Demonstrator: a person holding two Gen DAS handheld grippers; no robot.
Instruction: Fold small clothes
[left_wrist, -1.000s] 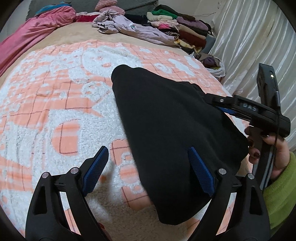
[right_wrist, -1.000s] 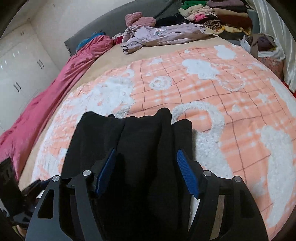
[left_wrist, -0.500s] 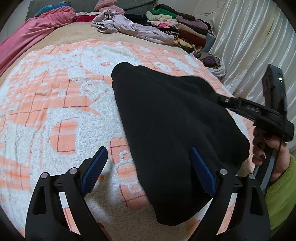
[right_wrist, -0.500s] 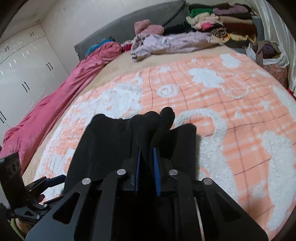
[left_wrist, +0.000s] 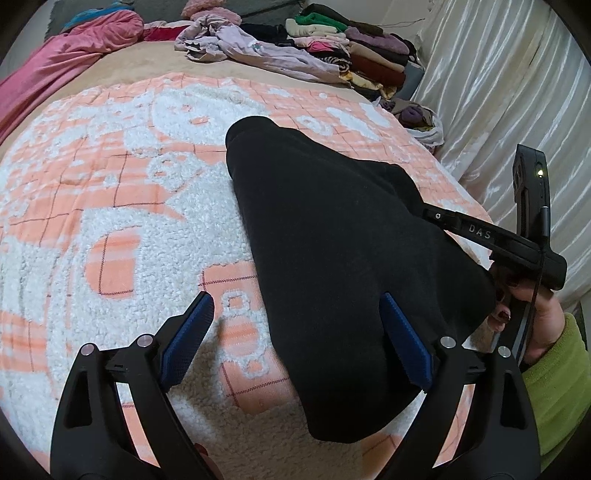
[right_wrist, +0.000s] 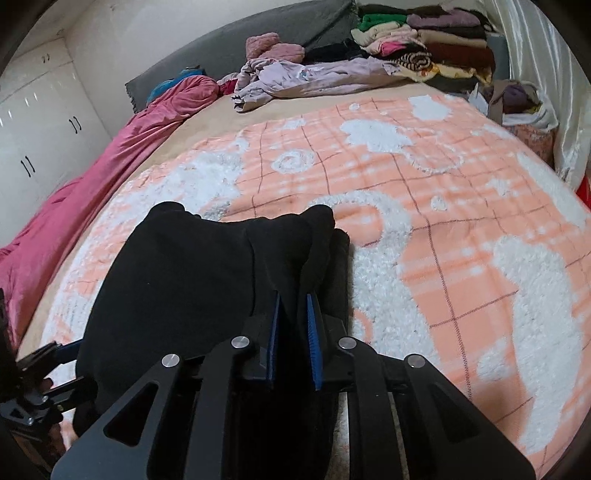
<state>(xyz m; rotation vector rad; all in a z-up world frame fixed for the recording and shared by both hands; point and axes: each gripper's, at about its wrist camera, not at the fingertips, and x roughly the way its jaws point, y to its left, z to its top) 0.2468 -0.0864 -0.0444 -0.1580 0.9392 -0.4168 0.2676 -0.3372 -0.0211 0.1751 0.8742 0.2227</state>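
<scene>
Black garment (left_wrist: 343, 266) lies on a bed covered by a fluffy orange-and-white blanket (left_wrist: 110, 206), and it sits between the two handheld grippers. From the left wrist view, the left gripper (left_wrist: 295, 339) has its jaws spread wide with nothing between the blue pads (left_wrist: 188, 334); the left pad hangs over bare blanket, while the right pad sits over the near part of the black cloth. To the right of this gripper, the person's right hand (left_wrist: 532, 314), with dark-painted nails and a lime-green sleeve (left_wrist: 554, 387), holds the other tool, whose black arm reaches into the garment's right edge. From the right wrist view, the right gripper (right_wrist: 293, 332) is pinched onto a raised fold of the black garment (right_wrist: 192, 273), with cloth filling the narrow gap between its blue pads (right_wrist: 314, 332). The fabric bunches upward just ahead of the fingertips, and the rest of the garment spreads to the left of this gripper, toward the left tool seen at the frame's lower left edge. Far ahead of both grippers, near the head of the bed, lie a crumpled lilac garment (right_wrist: 317, 77) and a stack of folded clothes (right_wrist: 436, 44). A pink duvet (right_wrist: 110, 140) runs along the bed's edge, far left of the right gripper.
</scene>
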